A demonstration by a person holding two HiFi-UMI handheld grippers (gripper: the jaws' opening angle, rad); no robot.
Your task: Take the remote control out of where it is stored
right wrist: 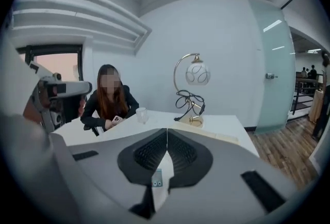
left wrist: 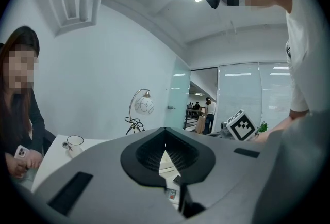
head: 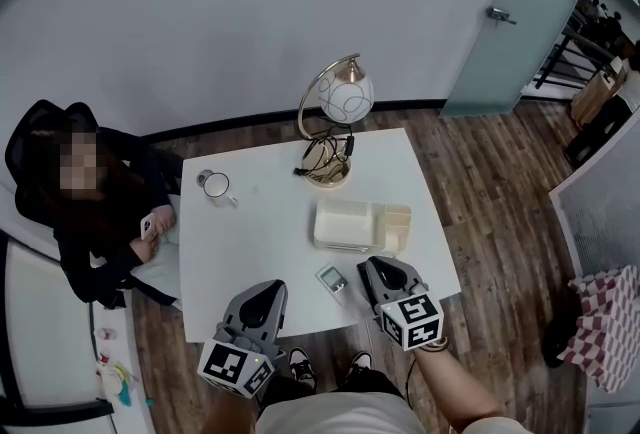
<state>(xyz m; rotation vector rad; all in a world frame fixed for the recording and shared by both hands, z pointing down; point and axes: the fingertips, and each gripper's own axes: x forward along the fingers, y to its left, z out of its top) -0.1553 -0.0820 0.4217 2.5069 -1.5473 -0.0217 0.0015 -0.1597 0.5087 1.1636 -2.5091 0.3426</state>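
the remote control (head: 332,279) lies on the desk (head: 260,222) at lower centre, just below the storage box (head: 350,222), so the left claw (head: 272,288) and right claw (head: 371,268), both clenched empty, should draw clear without nudging it.

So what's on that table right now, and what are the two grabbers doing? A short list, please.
remote control: lying on the white table, outside the cream box
cream box: mid-table
lamp and mug: farther back
left gripper: shut, empty
right gripper: shut, empty, near the remote control
person: seated at the table's side
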